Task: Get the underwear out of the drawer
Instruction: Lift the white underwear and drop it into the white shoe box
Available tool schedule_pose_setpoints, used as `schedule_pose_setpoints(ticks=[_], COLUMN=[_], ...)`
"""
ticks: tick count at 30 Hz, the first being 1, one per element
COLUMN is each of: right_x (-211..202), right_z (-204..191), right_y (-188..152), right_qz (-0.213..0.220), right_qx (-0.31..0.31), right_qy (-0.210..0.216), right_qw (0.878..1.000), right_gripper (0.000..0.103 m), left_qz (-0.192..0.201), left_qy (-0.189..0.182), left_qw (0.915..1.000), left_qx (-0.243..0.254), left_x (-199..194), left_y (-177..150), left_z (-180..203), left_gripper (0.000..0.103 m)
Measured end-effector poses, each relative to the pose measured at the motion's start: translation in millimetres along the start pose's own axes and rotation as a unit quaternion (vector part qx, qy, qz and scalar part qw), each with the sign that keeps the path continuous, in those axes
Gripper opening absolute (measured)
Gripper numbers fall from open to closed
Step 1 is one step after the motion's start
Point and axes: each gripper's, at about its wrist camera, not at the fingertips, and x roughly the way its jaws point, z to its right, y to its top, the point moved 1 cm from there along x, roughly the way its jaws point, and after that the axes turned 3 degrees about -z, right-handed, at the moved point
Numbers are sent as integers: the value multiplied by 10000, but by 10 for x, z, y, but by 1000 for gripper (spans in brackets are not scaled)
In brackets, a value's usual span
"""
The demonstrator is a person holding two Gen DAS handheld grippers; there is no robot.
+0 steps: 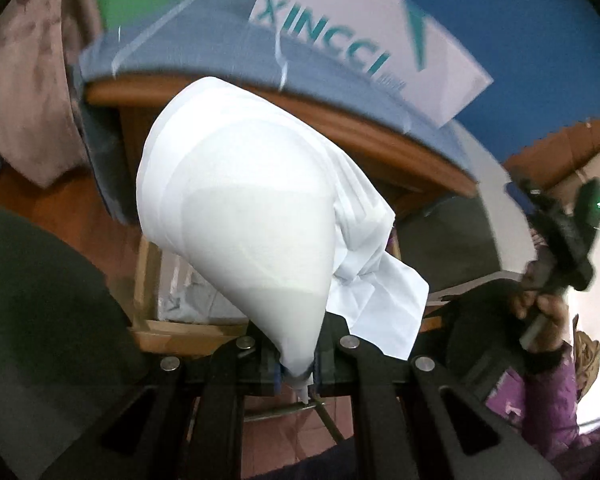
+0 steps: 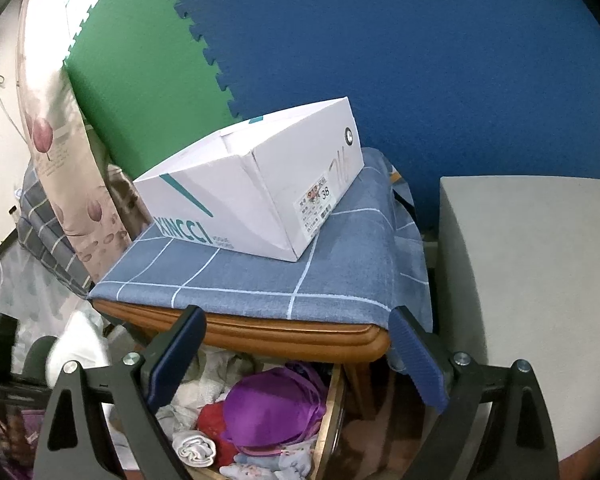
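My left gripper is shut on a white undergarment, which hangs in the air above the open wooden drawer and fills the middle of the left wrist view. In the right wrist view the drawer lies open under the wooden table edge, stuffed with clothes, a purple bra on top. My right gripper is open above that drawer, nothing between its blue pads. The white garment shows blurred at the lower left there. The right gripper appears in a hand at the right edge.
A white shoebox sits on the blue checked cloth covering the table. A grey block stands to the right. A floral curtain hangs at the left. Blue and green foam mats line the wall.
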Motion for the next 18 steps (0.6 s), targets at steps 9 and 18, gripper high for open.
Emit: schedule_pose_setpoints(ticks=[9,18], right_x=[-18,-43], right_z=[9,24], right_y=[0,0], right_qz=[19,38], right_qx=[5,49], right_qy=[46,105], right_qw=[10000,9999], right_gripper=[95,95], left_qz=[632,1194], left_qy=[-454,-750], left_qw=[9969,9889], left_qx=[122,473], left_x=[-731,-1148], left_y=[410,1602], left_z=[439,1001], left_gripper=[9,10])
